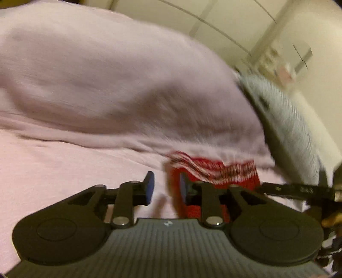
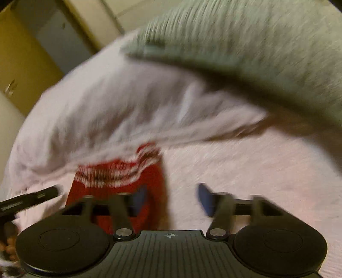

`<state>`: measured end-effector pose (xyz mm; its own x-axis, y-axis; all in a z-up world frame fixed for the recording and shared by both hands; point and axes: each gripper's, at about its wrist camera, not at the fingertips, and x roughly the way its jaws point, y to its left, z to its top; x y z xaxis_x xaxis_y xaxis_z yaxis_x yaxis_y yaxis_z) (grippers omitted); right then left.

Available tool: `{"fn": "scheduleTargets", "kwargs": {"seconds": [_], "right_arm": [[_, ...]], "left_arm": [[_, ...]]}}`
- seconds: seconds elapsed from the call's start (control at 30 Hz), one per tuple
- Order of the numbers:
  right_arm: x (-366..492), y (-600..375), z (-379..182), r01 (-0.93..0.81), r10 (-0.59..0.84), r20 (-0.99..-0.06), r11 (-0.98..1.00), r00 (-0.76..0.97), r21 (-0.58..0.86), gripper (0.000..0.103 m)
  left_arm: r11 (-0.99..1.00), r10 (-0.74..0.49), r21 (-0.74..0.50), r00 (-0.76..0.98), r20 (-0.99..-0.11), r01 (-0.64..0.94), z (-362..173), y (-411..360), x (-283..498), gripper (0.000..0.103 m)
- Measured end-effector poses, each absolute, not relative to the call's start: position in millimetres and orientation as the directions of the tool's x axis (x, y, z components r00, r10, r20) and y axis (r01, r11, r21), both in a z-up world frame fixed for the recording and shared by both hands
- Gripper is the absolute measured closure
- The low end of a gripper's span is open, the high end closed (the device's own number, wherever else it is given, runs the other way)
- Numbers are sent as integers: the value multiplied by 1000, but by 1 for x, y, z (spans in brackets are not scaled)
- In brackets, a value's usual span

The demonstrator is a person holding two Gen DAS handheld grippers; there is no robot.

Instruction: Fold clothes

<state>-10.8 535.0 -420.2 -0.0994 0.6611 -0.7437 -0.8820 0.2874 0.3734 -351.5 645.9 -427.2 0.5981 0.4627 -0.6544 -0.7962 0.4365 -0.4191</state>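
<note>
A red garment with white and dark stripes (image 1: 215, 171) lies on a pink sheet (image 1: 64, 171), partly under a pink blanket fold (image 1: 106, 85). My left gripper (image 1: 165, 187) is open; its right fingertip (image 1: 183, 187) sits against the garment's left edge. In the right wrist view the same red garment (image 2: 119, 173) lies at the lower left. My right gripper (image 2: 171, 198) is open, its left fingertip (image 2: 140, 198) over the red cloth, its right one above bare sheet (image 2: 256, 171). Both views are motion-blurred.
A grey-green ribbed cloth (image 1: 288, 119) lies at the right of the left view and across the top of the right view (image 2: 256, 42). A black bar of the other gripper (image 1: 299, 190) reaches in at right. Cream walls (image 1: 235, 17) and a yellow door (image 2: 21, 64) stand behind.
</note>
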Motion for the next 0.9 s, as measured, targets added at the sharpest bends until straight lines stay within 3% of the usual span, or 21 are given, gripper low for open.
{"fn": "scheduleTargets", "kwargs": {"seconds": [0.07, 0.2, 0.3, 0.4, 0.5, 0.73, 0.8, 0.87, 0.9], "right_arm": [[-4, 517, -405, -880, 679, -731, 305, -67, 365, 35], [9, 474, -386, -855, 679, -728, 321, -92, 407, 35], [12, 443, -380, -835, 653, -754, 373, -74, 405, 35], [4, 411, -371, -813, 621, -781, 425, -57, 397, 35], [-11, 392, -371, -796, 591, -805, 460, -56, 393, 35], [-49, 369, -371, -769, 549, -833, 504, -68, 395, 35], [-61, 367, -369, -766, 541, -839, 510, -67, 390, 35], [-73, 366, -367, -770, 534, -843, 509, -68, 385, 35], [-79, 367, -366, -774, 531, -845, 506, -68, 381, 35]], "left_arm": [[367, 542, -384, 531, -651, -847, -412, 643, -393, 68], [148, 661, -202, 248, -708, -968, -394, 644, -489, 59], [-47, 685, -46, 1, -729, -998, -388, 642, -558, 58], [-197, 675, 9, -142, -724, -980, -383, 635, -613, 55], [-340, 651, -110, -149, -744, -934, -387, 627, -665, 54], [-468, 647, -446, 49, -761, -763, -436, 622, -717, 53], [-497, 651, -528, 106, -752, -689, -450, 621, -731, 60], [-494, 659, -573, 147, -737, -654, -457, 623, -739, 101], [-471, 665, -575, 158, -730, -669, -456, 625, -738, 101]]}}
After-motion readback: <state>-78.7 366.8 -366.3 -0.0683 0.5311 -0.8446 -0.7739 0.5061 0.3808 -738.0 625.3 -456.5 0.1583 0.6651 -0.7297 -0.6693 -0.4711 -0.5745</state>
